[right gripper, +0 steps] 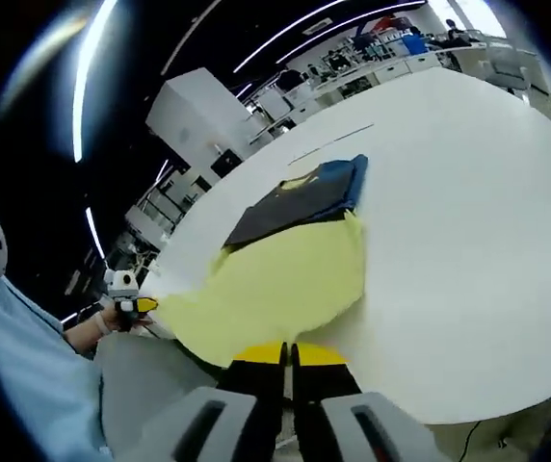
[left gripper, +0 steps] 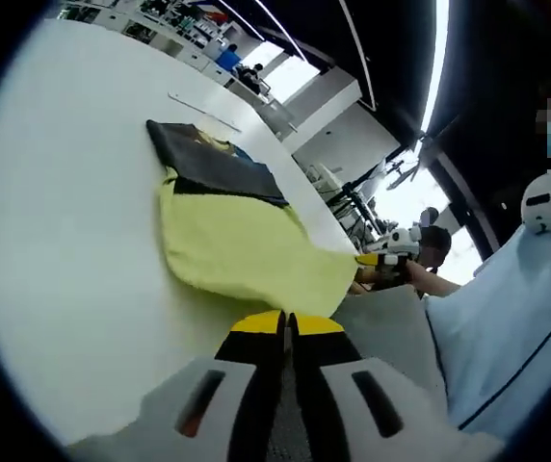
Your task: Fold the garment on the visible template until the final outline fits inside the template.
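Nearest in the left gripper view, the left gripper [left gripper: 287, 325] is seen with its yellow-tipped jaws pressed together, the tips just at the near hem of the yellow garment [left gripper: 242, 241]; whether any cloth is pinched between them cannot be told. In the right gripper view the right gripper [right gripper: 288, 354] is likewise drawn together at the near edge of the same garment [right gripper: 280, 279], and again a grip on the fabric cannot be confirmed. Each gripper is also caught from the other's camera, held at the garment's near corner that trails off the edge of the white counter [left gripper: 73, 250] toward the person in a light blue top [left gripper: 516, 327]. The garment is spread flat on the counter, its far end overlapping the dark template [right gripper: 290, 207] (a dark panel with a blue edge showing beside it), while most of the yellow cloth lies on the near side of the template, well outside its outline. Judged from this, the task is at an early stage: the garment has been laid against the template, but it is far larger than the dark panel and no finished fold can be made out. Folding inward toward the template is what remains.
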### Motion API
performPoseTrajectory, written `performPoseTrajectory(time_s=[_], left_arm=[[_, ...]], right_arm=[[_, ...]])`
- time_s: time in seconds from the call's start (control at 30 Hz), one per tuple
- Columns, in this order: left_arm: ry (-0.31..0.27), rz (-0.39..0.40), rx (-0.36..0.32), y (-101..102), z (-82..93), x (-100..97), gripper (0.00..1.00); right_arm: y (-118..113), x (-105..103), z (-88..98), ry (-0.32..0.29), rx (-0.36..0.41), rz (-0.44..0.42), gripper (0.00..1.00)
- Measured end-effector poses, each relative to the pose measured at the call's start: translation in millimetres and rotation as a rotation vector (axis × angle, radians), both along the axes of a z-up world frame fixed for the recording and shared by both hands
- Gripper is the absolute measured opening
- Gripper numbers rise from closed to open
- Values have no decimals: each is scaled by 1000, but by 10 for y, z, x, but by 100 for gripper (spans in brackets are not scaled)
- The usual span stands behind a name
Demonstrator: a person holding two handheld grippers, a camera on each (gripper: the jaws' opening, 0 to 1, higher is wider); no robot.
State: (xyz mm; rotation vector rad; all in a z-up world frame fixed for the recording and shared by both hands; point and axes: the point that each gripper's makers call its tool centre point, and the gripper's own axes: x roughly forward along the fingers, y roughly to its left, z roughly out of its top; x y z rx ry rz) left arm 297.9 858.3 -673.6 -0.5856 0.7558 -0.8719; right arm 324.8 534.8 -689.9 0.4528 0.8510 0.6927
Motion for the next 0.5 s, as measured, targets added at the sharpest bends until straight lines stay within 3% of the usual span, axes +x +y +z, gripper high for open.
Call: performPoseTrajectory(time_s=[0.13,0.5], left_arm=[[-22,49,-17,43,89,310,0],[-208,93,11,76,520,1158,0]], right_arm=[[41,169,64,-29,-18,17,0],[104,865,437,-150,-7,19,0]])
